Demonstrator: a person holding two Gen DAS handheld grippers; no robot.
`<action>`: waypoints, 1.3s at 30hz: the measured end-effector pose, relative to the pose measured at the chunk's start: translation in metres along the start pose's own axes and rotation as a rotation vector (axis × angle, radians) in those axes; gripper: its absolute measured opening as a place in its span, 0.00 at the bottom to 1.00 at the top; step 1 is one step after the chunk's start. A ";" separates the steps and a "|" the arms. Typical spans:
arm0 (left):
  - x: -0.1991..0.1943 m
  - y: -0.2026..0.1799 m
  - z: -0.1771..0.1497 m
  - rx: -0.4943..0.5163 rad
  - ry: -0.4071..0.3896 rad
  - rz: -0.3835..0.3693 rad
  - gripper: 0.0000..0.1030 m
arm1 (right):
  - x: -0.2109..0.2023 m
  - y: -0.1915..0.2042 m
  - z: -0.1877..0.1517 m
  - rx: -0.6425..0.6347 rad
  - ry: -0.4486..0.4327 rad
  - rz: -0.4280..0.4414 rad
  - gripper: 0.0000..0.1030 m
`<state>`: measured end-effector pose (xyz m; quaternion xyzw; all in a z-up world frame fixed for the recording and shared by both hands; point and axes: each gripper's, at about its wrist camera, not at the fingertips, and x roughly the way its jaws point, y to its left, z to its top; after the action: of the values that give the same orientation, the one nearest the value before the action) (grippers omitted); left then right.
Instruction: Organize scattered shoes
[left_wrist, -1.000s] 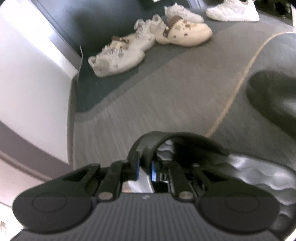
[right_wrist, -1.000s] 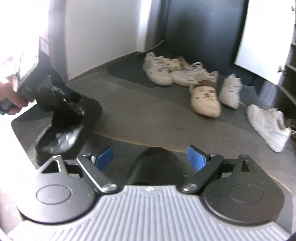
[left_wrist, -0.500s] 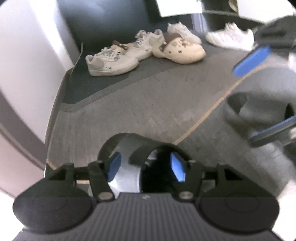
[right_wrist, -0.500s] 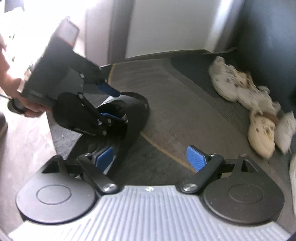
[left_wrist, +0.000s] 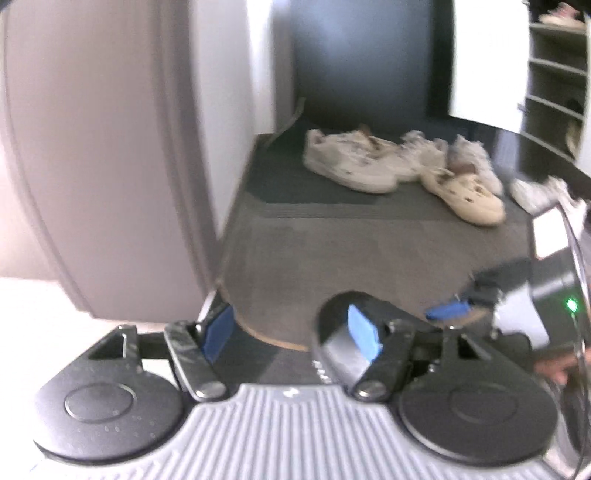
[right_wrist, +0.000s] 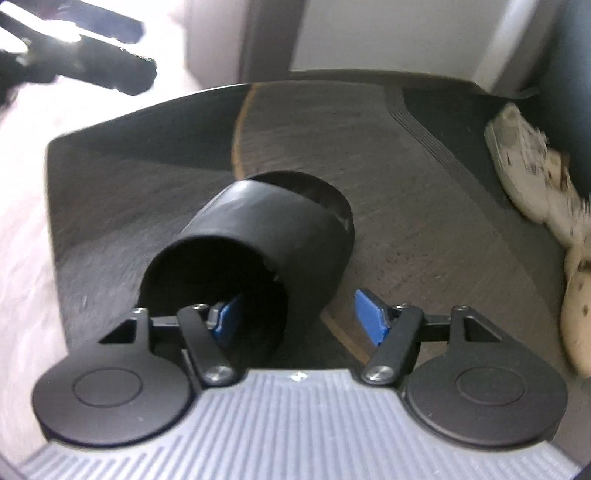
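Shelf shoes (left_wrist: 561, 18) — blurred, edge-cropped

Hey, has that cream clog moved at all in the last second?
No. The cream clog still lies at the dark mat's front edge beside the white sneakers, as before.

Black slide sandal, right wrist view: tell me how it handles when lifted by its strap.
The black slide sandal looks like thick moulded foam: probably light, fairly stiff. Its arched strap holds its shape, so it should not collapse. Pinched by the right gripper on one strap wall, it may swing.
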<state>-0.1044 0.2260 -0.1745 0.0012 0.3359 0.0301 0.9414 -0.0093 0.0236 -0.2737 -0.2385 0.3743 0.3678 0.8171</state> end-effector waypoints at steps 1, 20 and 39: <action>0.002 0.006 0.001 -0.020 0.008 0.008 0.69 | 0.003 0.000 0.000 0.042 -0.002 0.006 0.57; -0.012 0.052 0.011 -0.151 -0.032 0.040 0.69 | -0.020 0.016 0.031 0.682 0.051 -0.212 0.11; -0.016 0.044 0.012 -0.140 -0.043 0.047 0.69 | 0.025 0.076 0.063 0.799 0.093 -0.302 0.45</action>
<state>-0.1114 0.2692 -0.1538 -0.0560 0.3127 0.0754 0.9452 -0.0302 0.1230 -0.2643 0.0282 0.4849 0.0590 0.8721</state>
